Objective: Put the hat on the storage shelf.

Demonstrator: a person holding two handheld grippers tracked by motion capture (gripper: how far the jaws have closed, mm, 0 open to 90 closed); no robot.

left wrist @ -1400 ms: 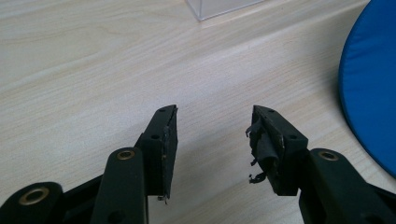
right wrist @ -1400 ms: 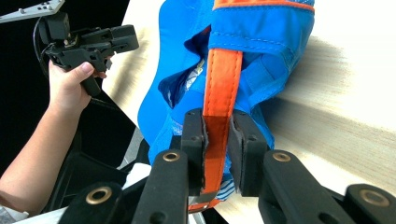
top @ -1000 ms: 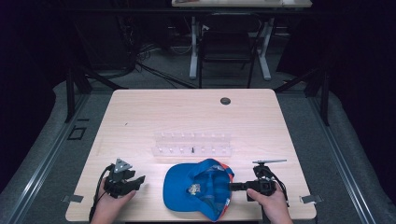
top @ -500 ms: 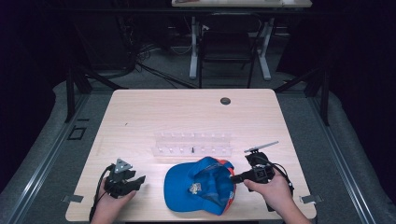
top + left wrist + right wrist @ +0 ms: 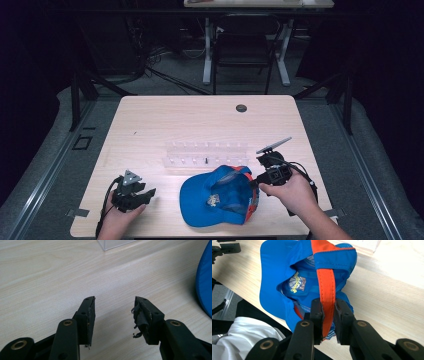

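Dark room, pale wood bench (image 5: 165,120). Blue cap (image 5: 220,196) lies upside down near the bench's near edge, right of centre, with a clear rack (image 5: 205,154) just behind it toward mid-bench. Right gripper (image 5: 256,183) at the cap's right side: fingers (image 5: 317,312) pinching the orange strap (image 5: 327,287) at the cap's back, that side raised off the bench. Left gripper (image 5: 147,192) rests near the near-left corner, well apart from the cap; fingers (image 5: 88,315) spread, nothing between them.

Step in hand, as judged: lifting the cap by its strap. To do it well, keep the pinch firm and centred on the strap, raise slowly so the brim does not drag into the rack, and bring the left gripper in to steady the brim if the cap swings.
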